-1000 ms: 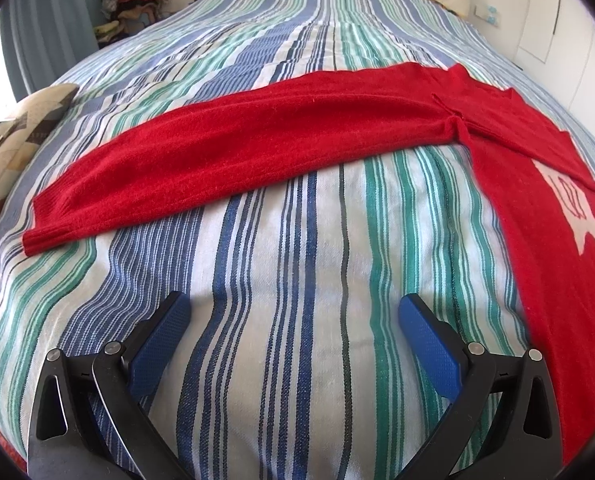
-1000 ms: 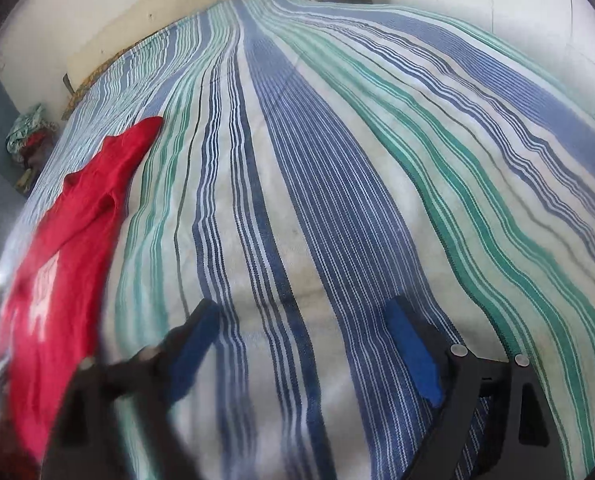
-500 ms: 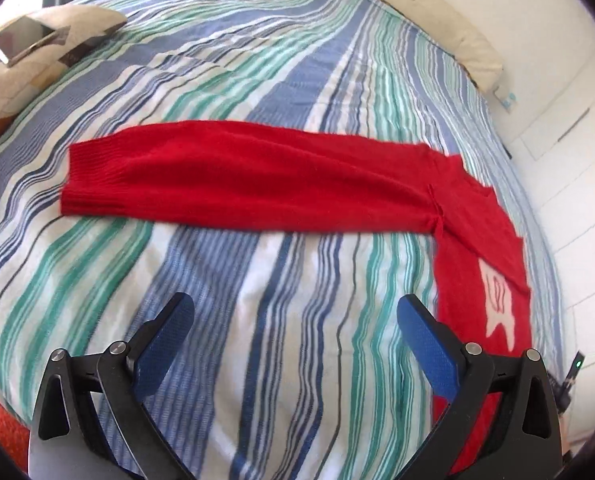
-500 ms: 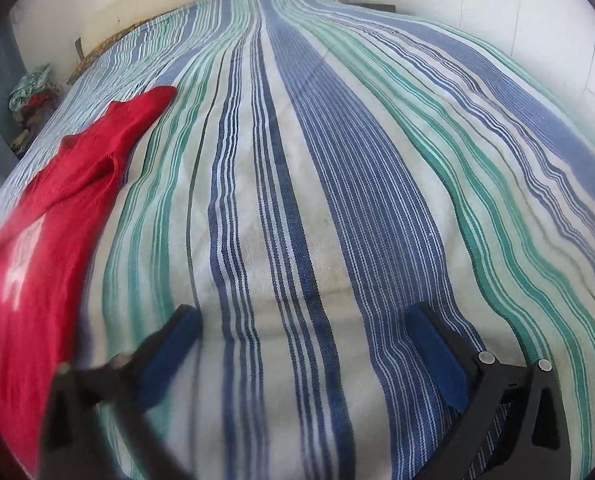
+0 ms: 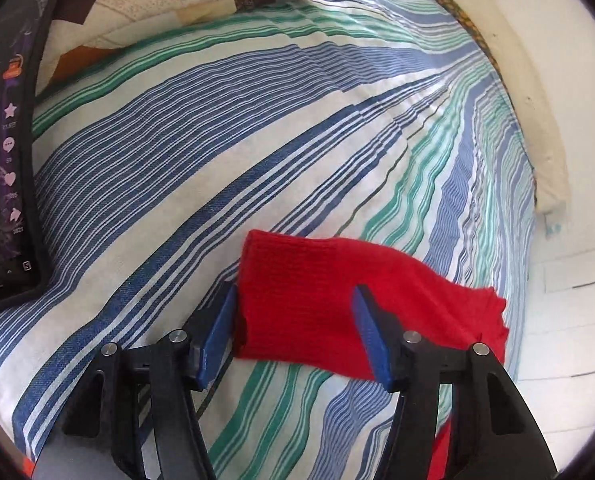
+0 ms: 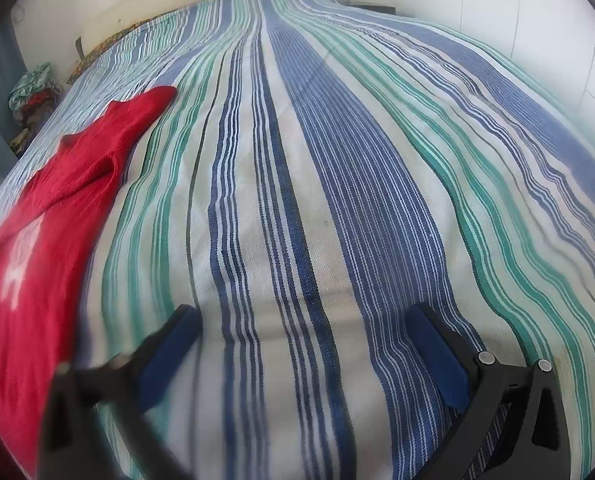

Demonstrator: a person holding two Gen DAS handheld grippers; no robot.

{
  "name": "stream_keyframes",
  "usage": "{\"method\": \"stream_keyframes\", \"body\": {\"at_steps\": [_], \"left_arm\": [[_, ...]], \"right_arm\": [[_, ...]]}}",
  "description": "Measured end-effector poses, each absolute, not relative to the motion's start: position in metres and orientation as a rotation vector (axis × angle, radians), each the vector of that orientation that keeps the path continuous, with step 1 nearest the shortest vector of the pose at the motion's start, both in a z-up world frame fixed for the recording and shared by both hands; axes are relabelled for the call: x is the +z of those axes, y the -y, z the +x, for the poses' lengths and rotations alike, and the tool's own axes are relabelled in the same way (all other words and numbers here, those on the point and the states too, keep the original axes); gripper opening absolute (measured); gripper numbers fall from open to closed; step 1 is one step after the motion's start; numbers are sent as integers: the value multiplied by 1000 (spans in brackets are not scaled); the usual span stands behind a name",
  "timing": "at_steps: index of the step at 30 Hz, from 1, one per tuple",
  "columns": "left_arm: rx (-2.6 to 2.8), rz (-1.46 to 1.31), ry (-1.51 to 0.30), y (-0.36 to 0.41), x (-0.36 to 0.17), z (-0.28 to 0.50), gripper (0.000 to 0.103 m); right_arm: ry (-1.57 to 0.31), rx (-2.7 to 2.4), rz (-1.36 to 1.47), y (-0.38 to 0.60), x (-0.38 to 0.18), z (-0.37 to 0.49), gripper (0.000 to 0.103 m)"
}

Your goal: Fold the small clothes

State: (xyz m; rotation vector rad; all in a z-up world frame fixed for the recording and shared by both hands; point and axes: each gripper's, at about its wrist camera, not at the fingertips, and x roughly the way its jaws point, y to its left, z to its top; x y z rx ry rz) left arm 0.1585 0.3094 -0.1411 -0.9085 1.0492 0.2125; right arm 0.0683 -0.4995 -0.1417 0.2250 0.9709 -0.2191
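A small red knit sweater lies on the striped bed. In the left wrist view its ribbed sleeve cuff [image 5: 297, 280] sits between the blue pads of my left gripper [image 5: 293, 336], whose jaws are partly closed around the cuff but still apart. In the right wrist view the sweater's body [image 6: 37, 240], with a white motif, lies at the left edge. My right gripper [image 6: 301, 356] is open and empty over bare striped sheet, to the right of the sweater.
A tablet with a lit screen [image 5: 5, 160] leans at the left by a patterned pillow [image 5: 157, 0]. A cream cushion [image 5: 537, 120] runs along the wall. A pile of clothes [image 6: 33, 92] sits beyond the bed's far left.
My left gripper has swung left along the sleeve to its cuff and narrowed its jaws around it. My right gripper has barely shifted and stays open.
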Motion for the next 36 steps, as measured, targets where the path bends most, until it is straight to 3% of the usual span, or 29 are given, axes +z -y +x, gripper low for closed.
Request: {"method": "stream_keyframes", "body": {"at_steps": [1,2,3,6,9,15,19,25,30,31,32,33,36], "left_arm": [[225,-893,-1047,-309,-142,160,40],[238,-882,-1052,-312,-143,161,13],[242,-887,-1059,-313,-145,162,5],[249,-836,-1057,-315,-128,172,4],[196,-750,-1001,-297,-77,203,4],[-87,-503,-906,-172,46,296,4],[-280,-319,-875,-47,86,334,4],[-478,-133,-919,120,66,354,4],[-492,-3,-984,203,13,355,8],[-481,8,-1021,211,0,358,20],[-484,10,-1073,219,-13,361,43],[-495,5,-1111,222,-23,360,49],[-568,-20,-1087,213,-24,344,55]], "right_arm": [[-970,-220,224,499,-142,68,103],[-970,-221,222,499,-142,68,103],[-969,-221,221,499,-142,68,103],[-969,-220,222,499,-142,68,103],[-969,-220,221,499,-142,68,103],[-974,-224,212,498,-142,70,103],[-973,-223,212,499,-143,70,103],[-972,-215,217,500,-142,71,103],[-968,-209,217,500,-142,69,103],[-967,-207,217,500,-142,69,103],[-967,-205,216,501,-142,69,103],[-966,-204,216,500,-142,69,103],[-966,-204,216,501,-143,69,103]]}}
